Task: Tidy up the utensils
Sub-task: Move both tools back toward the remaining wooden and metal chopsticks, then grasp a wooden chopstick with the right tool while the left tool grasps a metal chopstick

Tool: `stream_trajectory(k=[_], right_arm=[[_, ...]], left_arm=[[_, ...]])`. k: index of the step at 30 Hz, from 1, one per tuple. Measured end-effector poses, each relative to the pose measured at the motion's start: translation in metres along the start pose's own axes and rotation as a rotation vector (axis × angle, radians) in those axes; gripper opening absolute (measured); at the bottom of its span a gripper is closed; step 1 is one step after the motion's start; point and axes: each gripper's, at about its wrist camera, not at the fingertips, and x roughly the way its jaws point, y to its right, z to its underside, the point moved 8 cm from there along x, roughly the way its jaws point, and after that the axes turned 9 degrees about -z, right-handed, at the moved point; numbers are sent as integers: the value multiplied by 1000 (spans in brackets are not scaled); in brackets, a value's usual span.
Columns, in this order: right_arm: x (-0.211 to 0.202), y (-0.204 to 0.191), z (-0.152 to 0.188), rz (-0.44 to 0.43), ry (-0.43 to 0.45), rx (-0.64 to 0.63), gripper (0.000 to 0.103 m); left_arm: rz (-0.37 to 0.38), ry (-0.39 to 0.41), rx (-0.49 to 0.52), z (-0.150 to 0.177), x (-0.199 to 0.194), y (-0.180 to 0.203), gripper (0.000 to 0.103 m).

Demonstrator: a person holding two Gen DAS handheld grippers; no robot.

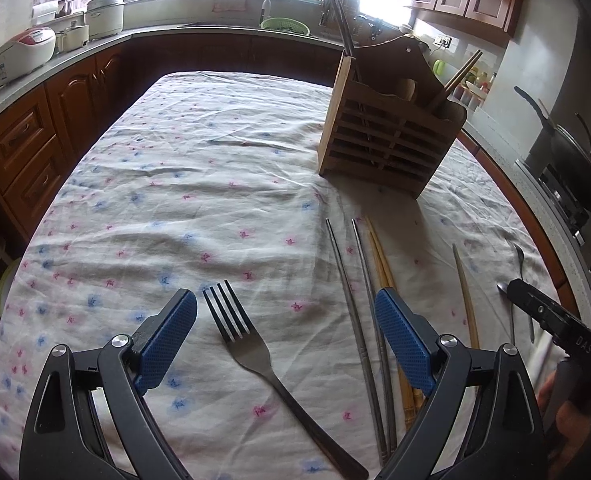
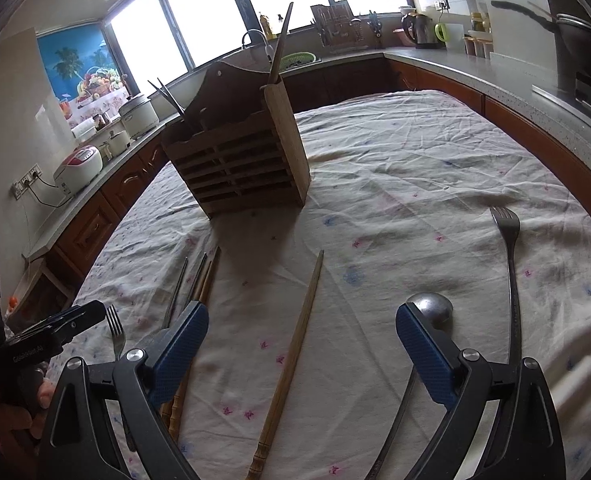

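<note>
**Kitchen table, utensils laid out**

Floral tablecloth is covering the table, kitchen counters ringing it. Wooden utensil holder is standing upright at the far side, chopsticks already poking out. I am holding my left gripper spread wide around a fork, not touching it. My right gripper is gaping over a single wooden chopstick, a spoon beside its right finger. Metal chopsticks are lying between.

The right gripper hung with its jaws spread wide and empty above the cloth-covered surface, well short of the wooden utensil holder. Between holder and gripper lay a single wooden chopstick; nearer the gripper's right finger sat a spoon, with a fork beyond it. Left of the chopstick lay paired metal and wooden chopsticks.
</note>
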Motion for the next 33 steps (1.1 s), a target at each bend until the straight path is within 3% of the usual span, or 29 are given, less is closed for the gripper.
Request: stream_trajectory(k=[6, 11, 12, 14, 16, 19, 25, 30, 33], right_arm=[[16, -2, 6, 4, -76, -29, 96], [29, -5, 3, 13, -105, -45, 94], [31, -4, 1, 19, -106, -48, 92], [35, -1, -4, 30, -105, -46, 78], [42, 4, -7, 28, -123, -32, 57], [50, 11, -11, 41, -141, -19, 37], [67, 17, -13, 43, -179, -18, 30], [77, 15, -15, 72, -178, -53, 28], [80, 12, -15, 97, -165, -91, 23]], left_arm=[[-4, -7, 32, -8, 9, 8, 92], [6, -19, 92, -19, 20, 23, 69], [10, -24, 102, -21, 23, 26, 66], [27, -35, 114, -26, 30, 33, 58], [46, -54, 121, -28, 37, 40, 50], [72, -85, 131, -29, 49, 49, 39], [57, -168, 172, -22, 82, 60, 33], [24, -137, 199, -23, 85, 63, 31], [-17, -115, 218, -24, 87, 64, 20]])
